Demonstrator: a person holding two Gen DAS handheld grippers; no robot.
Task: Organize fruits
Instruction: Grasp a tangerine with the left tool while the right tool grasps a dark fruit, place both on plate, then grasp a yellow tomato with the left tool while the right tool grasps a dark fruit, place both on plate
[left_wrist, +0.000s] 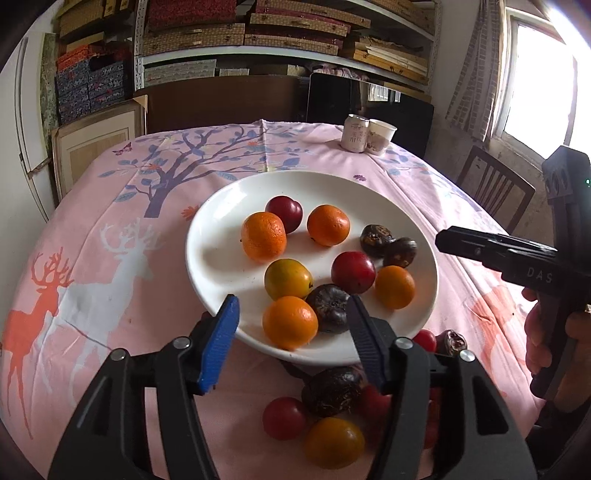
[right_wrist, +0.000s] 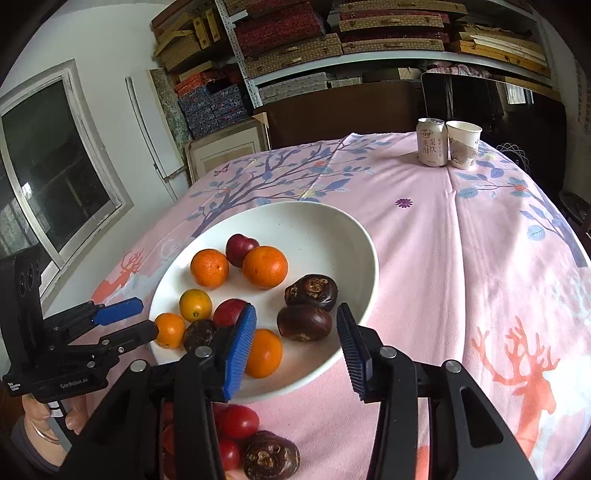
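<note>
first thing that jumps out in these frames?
The white plate mid-table, loaded with oranges, red plums and dark water chestnuts. More loose fruit sits on the pink deer-print tablecloth at its near edge. Both grippers, left gripper and right gripper, hover open and empty over the near rim.

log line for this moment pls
left gripper: open, empty | right gripper: open, empty | plate: oranges, plums, dark fruits | loose fruit on tablecloth near plate

Pink-clothed table (left_wrist: 110, 229): plate (left_wrist: 221, 206), can (left_wrist: 354, 133), cup (left_wrist: 380, 137).
</note>
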